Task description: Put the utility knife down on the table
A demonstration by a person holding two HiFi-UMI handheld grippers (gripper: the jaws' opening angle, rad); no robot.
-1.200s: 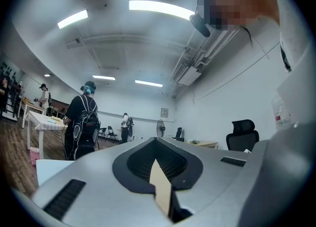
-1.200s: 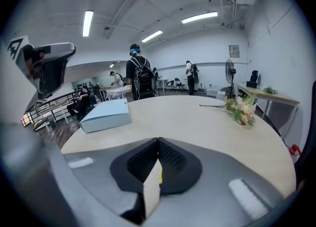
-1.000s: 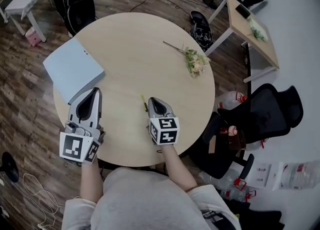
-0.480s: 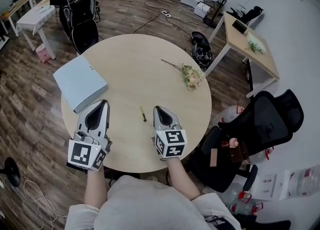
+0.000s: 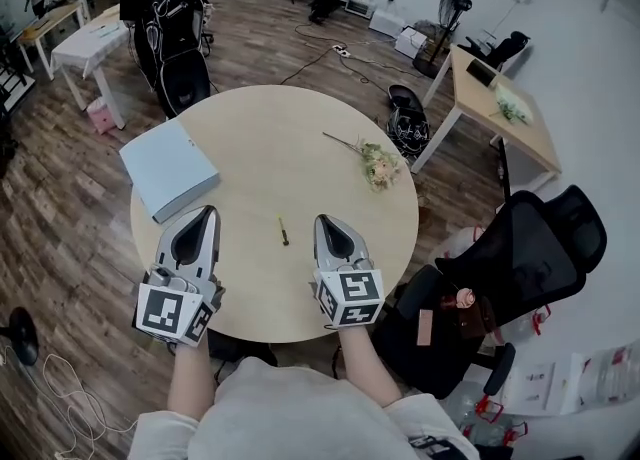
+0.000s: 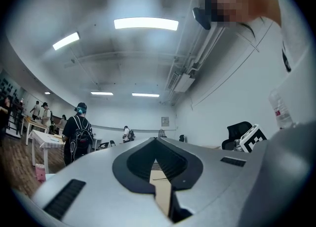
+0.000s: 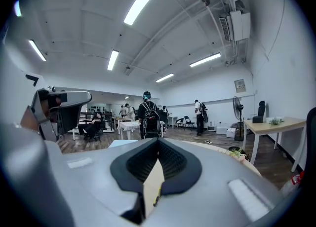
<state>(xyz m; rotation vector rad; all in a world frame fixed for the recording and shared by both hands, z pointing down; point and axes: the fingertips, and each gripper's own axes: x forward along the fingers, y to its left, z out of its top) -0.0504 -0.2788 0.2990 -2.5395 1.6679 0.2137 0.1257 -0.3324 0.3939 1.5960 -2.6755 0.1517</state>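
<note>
The utility knife, thin, yellow and black, lies flat on the round wooden table, between my two grippers and touched by neither. My left gripper rests near the table's front left, its jaws together with nothing in them. My right gripper sits just right of the knife, also shut and empty. In the right gripper view the knife shows as a sliver through the slit below the right gripper. The left gripper shows only bare table through its slit.
A light blue flat box lies at the table's left. A sprig of flowers lies at its right. A black office chair stands close on the right, with a wooden side table beyond. People stand at the room's far end.
A second ago the right gripper's tip was against the knife. It now sits apart to the right, with the knife lying free. The head view has pulled back.
</note>
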